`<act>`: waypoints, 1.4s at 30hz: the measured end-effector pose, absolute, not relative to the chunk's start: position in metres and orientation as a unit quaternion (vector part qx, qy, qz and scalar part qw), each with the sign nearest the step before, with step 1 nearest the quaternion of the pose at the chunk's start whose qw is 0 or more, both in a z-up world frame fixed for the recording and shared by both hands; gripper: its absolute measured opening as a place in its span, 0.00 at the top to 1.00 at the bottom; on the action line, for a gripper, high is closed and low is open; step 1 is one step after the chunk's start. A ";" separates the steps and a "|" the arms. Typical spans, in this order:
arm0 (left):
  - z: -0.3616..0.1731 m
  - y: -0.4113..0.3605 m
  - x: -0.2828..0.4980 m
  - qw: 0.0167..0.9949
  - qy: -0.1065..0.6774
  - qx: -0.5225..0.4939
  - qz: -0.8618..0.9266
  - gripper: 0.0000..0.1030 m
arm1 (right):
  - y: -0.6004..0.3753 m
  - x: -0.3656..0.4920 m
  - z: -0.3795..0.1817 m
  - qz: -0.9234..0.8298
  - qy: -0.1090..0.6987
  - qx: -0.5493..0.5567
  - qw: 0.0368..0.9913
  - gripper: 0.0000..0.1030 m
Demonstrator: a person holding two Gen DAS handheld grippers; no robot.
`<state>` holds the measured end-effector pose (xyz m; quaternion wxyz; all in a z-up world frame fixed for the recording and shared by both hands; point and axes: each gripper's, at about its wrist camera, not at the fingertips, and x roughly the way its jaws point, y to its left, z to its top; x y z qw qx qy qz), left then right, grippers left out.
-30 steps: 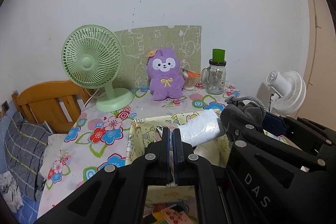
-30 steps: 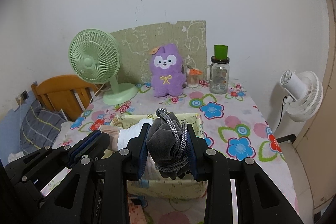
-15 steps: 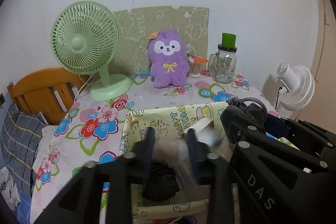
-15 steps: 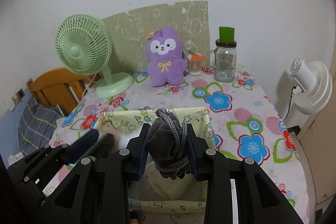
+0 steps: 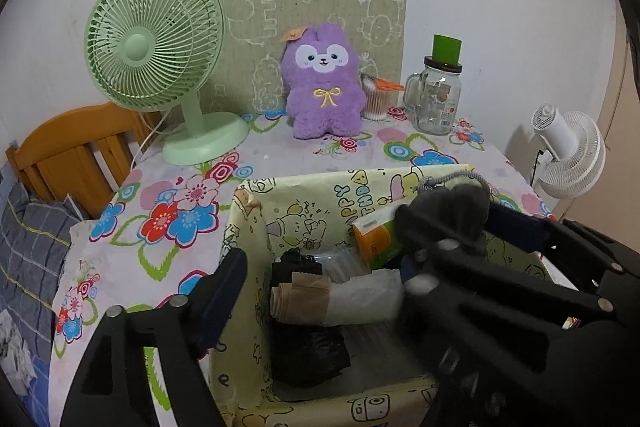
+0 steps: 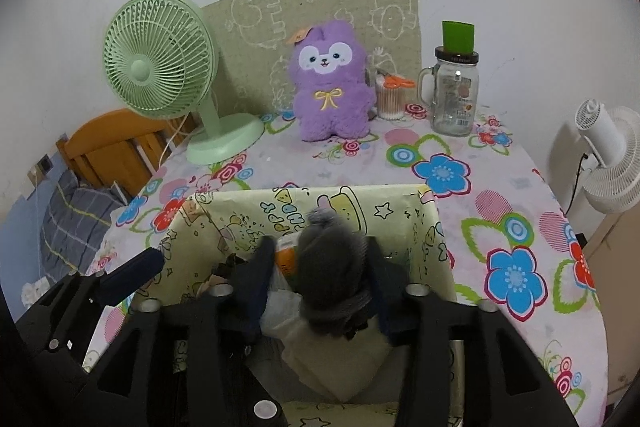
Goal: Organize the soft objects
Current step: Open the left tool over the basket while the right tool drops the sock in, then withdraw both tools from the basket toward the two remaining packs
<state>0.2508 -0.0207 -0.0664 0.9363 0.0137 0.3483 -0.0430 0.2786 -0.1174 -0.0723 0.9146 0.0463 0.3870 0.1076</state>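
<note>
Over the box [image 6: 436, 227], right hand-held gripper [image 6: 320, 275] clamping grey bundle [image 6: 328, 267]

Grey knit bundle [image 6: 330, 279] over yellow storage box [image 6: 430, 239].

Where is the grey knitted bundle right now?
In the right wrist view, the grey knitted bundle sits between the right gripper's fingers, over the yellow cartoon-print box, near the orange packet.
</note>
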 end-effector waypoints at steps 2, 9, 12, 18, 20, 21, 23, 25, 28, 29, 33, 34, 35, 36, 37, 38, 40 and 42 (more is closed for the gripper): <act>-0.067 -0.021 0.251 0.937 0.348 0.014 -0.044 0.16 | -0.119 0.278 -0.071 0.106 0.383 0.050 0.916 0.28; -0.059 -0.020 0.242 0.939 0.341 0.008 -0.050 0.07 | -0.117 0.269 -0.062 0.098 0.371 0.035 0.923 0.11; -0.055 -0.021 0.237 0.941 0.335 0.010 -0.046 0.04 | -0.120 0.262 -0.056 0.091 0.364 0.036 0.926 0.06; -0.046 -0.023 0.223 0.944 0.326 0.011 -0.042 0.01 | -0.124 0.247 -0.044 0.085 0.353 0.039 0.931 0.03; -0.042 -0.023 0.217 0.946 0.322 0.012 -0.041 0.01 | -0.125 0.241 -0.040 0.083 0.349 0.037 0.933 0.03; -0.040 -0.024 0.214 0.946 0.320 0.012 -0.041 0.01 | -0.125 0.238 -0.037 0.083 0.347 0.037 0.933 0.03; -0.037 -0.025 0.208 0.948 0.314 0.013 -0.041 0.00 | -0.126 0.232 -0.033 0.083 0.342 0.038 0.935 0.03; -0.033 -0.025 0.201 0.950 0.309 0.013 -0.042 0.00 | -0.127 0.225 -0.029 0.083 0.337 0.038 0.937 0.03; -0.028 -0.027 0.191 0.952 0.301 0.014 -0.043 0.00 | -0.130 0.214 -0.023 0.081 0.329 0.038 0.940 0.03; -0.026 -0.027 0.187 0.953 0.298 0.013 -0.044 0.00 | -0.130 0.211 -0.020 0.081 0.326 0.038 0.941 0.03; -0.019 -0.030 0.175 0.956 0.290 0.016 -0.046 0.00 | -0.135 0.196 -0.012 0.077 0.316 0.039 0.945 0.03; -0.018 -0.031 0.172 0.956 0.288 0.016 -0.046 0.00 | -0.135 0.193 -0.010 0.077 0.315 0.040 0.945 0.03; -0.017 -0.032 0.169 0.957 0.286 0.017 -0.046 0.00 | -0.136 0.190 -0.008 0.076 0.312 0.040 0.946 0.03; -0.015 -0.032 0.165 0.958 0.283 0.017 -0.047 0.00 | -0.137 0.185 -0.006 0.075 0.309 0.041 0.947 0.03; -0.013 -0.033 0.162 0.958 0.281 0.017 -0.047 0.00 | -0.138 0.183 -0.004 0.075 0.308 0.041 0.948 0.03; -0.013 -0.033 0.159 0.959 0.280 0.017 -0.047 0.00 | -0.139 0.180 -0.002 0.074 0.306 0.041 0.948 0.03; -0.010 -0.034 0.153 0.960 0.277 0.017 -0.048 0.00 | -0.140 0.173 0.002 0.072 0.300 0.041 0.950 0.03; -0.007 -0.034 0.146 0.961 0.272 0.017 -0.051 0.00 | -0.141 0.166 0.005 0.069 0.295 0.039 0.952 0.02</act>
